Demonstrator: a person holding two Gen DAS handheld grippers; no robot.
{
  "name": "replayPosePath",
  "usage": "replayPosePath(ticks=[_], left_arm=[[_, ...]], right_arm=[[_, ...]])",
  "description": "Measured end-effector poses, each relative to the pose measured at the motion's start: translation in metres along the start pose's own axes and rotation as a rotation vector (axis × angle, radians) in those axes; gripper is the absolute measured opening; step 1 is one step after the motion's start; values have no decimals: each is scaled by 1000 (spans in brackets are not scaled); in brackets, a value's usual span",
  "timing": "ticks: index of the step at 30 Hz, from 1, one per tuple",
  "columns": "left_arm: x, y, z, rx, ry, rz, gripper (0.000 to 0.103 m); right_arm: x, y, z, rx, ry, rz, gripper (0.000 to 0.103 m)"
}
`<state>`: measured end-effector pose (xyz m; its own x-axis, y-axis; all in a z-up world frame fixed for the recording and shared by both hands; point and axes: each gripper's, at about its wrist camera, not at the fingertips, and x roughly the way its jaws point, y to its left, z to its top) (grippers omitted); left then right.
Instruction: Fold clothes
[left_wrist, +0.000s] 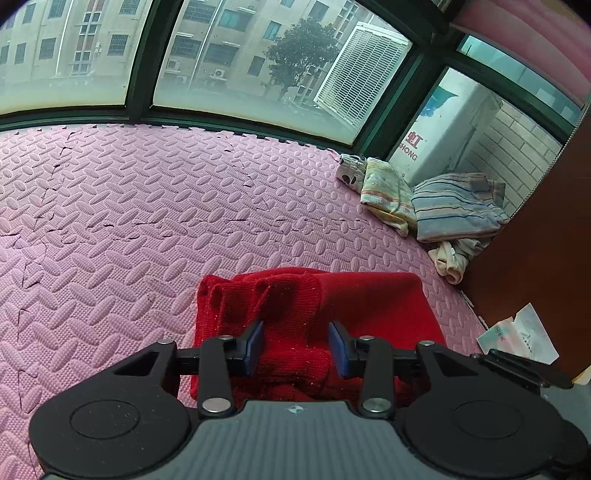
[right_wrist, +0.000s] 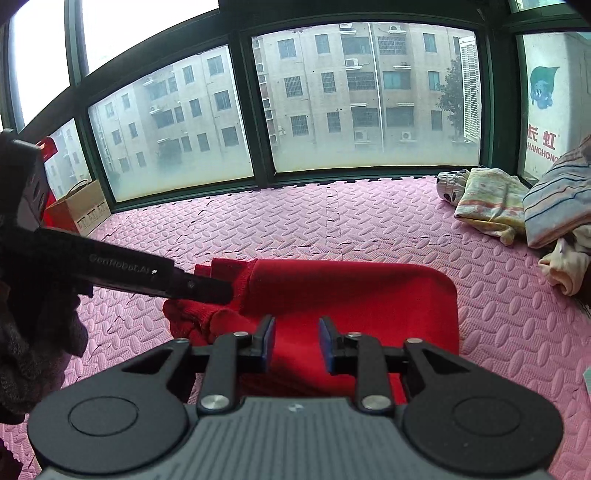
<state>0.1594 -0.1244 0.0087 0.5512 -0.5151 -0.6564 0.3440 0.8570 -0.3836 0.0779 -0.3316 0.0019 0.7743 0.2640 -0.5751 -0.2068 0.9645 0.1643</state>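
Looking down along the left gripper (left_wrist: 295, 347), the red sweater (left_wrist: 332, 314) lies straight ahead and below, filling the lower middle of the frame on the pink foam mat (left_wrist: 129, 221). Its two blue pads stand apart with a raised hump of red knit between them; whether the pads press that knit cannot be told, though a gap seems to show on each side. The right gripper (right_wrist: 296, 341) sits over the near edge of the same sweater, lower middle of its own frame, its pads also apart and nothing clamped between them, only flat red cloth behind the gap. The garment already looks folded into a broad block whose long axis runs left to right across both views, smooth on the right half, bunched with a ribbed cuff or collar toward the left. In the right wrist view the left gripper's dark finger comes in from the left edge and ends at that bunched left end, so the left hand looks nearer the untidy part and the right hand nearer the smooth fold. Farther off, at the upper right of both frames, a pile of other clothes (left_wrist: 436, 206) lies well apart from the sweater, near the window (left_wrist: 221, 55).
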Motion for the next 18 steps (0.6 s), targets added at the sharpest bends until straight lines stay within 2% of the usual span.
replayPosePath(ticks=[10,18], left_arm=[[-2,-5,-7,73,5,18,43],[-1,-2,-9,91,12,14,44]], right_arm=[[49,-9,30,44,42,-4,26],[81,-5,35,21,79,-10,26]])
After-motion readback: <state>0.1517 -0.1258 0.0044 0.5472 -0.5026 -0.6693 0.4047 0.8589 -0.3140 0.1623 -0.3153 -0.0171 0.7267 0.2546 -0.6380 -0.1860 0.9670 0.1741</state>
